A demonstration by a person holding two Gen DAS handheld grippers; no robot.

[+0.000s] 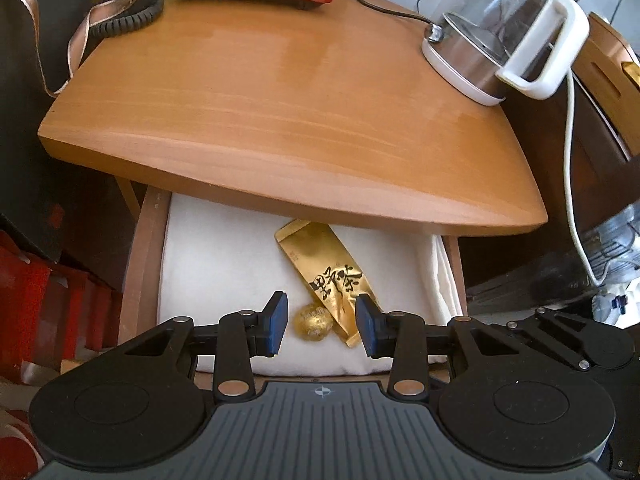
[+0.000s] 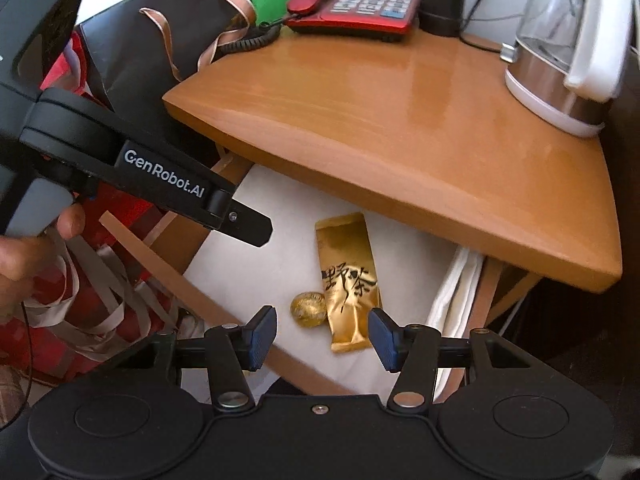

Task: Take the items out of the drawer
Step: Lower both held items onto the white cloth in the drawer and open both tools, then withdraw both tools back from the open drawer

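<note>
Open drawer (image 1: 142, 264) under the tabletop (image 1: 280, 92), both grippers above it.

The tabletop edge overhangs the drawer's 12 o'clock half; the white liner lies bare toward 9 o'clock. The left gripper (image 1: 321, 326) and right gripper (image 2: 322, 338) hover spread wide, holding nothing, each framing the gold ball (image 1: 314, 323) touching the gold packet (image 1: 320, 266).
</note>
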